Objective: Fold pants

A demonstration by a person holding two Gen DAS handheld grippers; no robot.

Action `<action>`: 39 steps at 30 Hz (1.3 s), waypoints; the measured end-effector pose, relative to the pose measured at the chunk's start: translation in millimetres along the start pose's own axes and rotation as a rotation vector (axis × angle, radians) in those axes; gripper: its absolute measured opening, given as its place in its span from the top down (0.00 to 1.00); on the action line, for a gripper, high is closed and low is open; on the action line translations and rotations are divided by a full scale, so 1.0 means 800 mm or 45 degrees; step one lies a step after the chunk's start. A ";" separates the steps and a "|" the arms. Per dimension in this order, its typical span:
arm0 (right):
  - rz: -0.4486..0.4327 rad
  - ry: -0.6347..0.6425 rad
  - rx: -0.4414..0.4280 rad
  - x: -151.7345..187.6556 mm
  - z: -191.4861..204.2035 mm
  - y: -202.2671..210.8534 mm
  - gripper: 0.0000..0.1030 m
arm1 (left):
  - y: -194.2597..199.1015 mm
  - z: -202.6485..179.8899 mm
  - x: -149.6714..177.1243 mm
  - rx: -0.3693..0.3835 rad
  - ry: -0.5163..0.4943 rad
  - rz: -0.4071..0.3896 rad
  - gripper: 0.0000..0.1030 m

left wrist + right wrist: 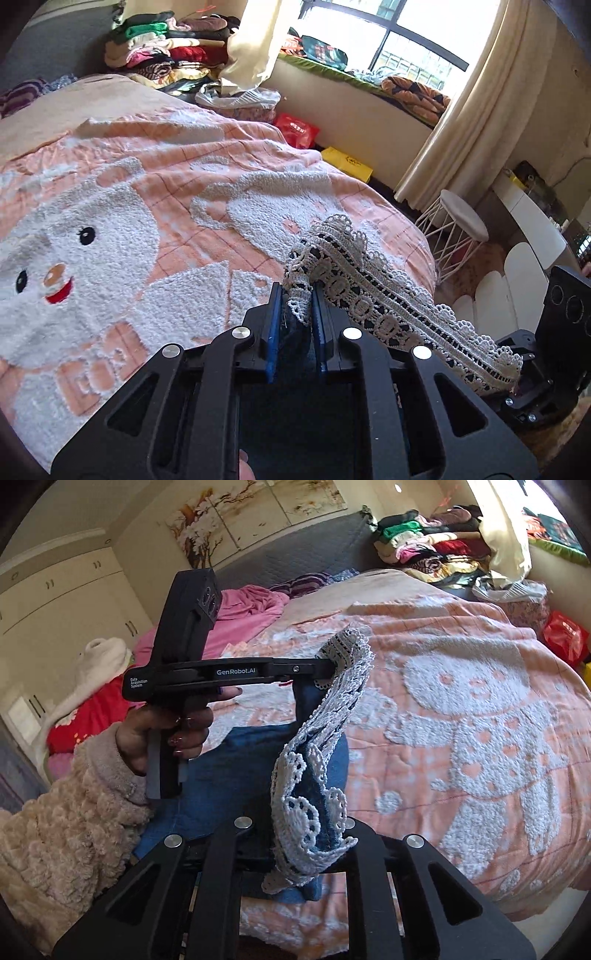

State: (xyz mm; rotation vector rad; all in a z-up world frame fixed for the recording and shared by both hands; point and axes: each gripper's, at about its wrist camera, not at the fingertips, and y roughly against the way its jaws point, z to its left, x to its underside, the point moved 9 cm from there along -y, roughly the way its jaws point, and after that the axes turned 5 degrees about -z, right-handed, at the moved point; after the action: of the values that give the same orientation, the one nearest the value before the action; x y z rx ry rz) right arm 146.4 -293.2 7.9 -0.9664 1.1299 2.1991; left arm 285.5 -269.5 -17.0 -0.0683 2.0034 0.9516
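Note:
The pants are blue denim (258,746) with a white lace trim (369,291) along the hem. My left gripper (297,295) is shut on the lace edge and denim, held above the bed. In the right wrist view the left gripper (330,666) pinches the far end of the trim (347,653). My right gripper (310,830) is shut on the other end of the lace hem (306,812); its fingertips are hidden by the cloth. The trim hangs stretched between both grippers, the denim drooping below. In the left wrist view the right gripper's body (532,354) is at the lower right.
A bed with a pink and white snowman blanket (129,221) lies beneath. Piles of folded clothes (166,48) sit at the far corner. A white wire stool (458,225), red bag (295,129) and yellow bag (347,162) stand on the floor by the window.

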 end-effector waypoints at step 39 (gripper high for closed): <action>0.233 0.598 -0.174 0.143 0.206 -0.111 0.40 | 0.142 0.155 0.175 -0.440 0.432 0.025 0.59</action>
State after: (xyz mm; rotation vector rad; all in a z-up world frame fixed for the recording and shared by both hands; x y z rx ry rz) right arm 73.2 -96.3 -56.4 -1.5529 1.3253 2.2801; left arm 244.4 -67.9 -91.4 -0.4262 2.1214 1.3643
